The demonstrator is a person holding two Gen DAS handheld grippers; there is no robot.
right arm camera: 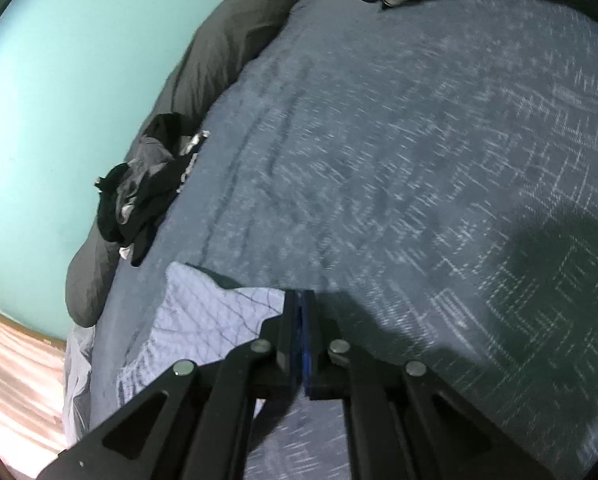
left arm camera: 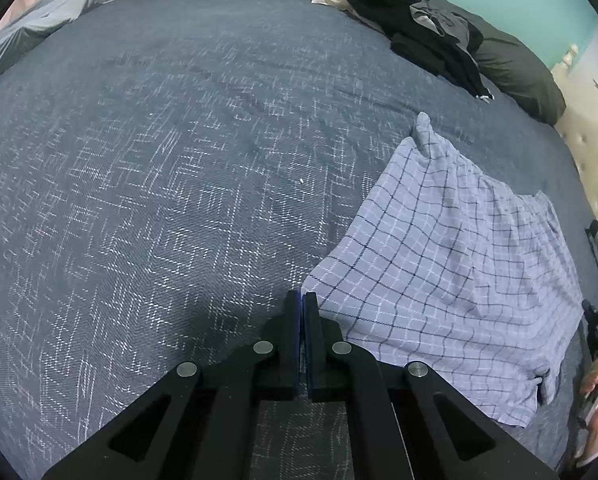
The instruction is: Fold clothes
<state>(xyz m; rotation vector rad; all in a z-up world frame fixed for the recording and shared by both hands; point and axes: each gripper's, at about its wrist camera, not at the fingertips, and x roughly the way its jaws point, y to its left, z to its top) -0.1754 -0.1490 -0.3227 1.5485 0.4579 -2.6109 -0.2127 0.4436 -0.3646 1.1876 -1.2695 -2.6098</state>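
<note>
On blue bedspread (left arm camera: 159, 160), checked garment (left arm camera: 451, 264), both grippers closed, empty

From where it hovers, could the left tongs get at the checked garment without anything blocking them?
Probably yes. The left tongs, shut and empty, hover right beside the pale blue checked cloth garment on the dark blue woven bedspread, with nothing between them.

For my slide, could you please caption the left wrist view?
Shut left tongs at the corner of checked shorts on a blue bedspread.
</note>
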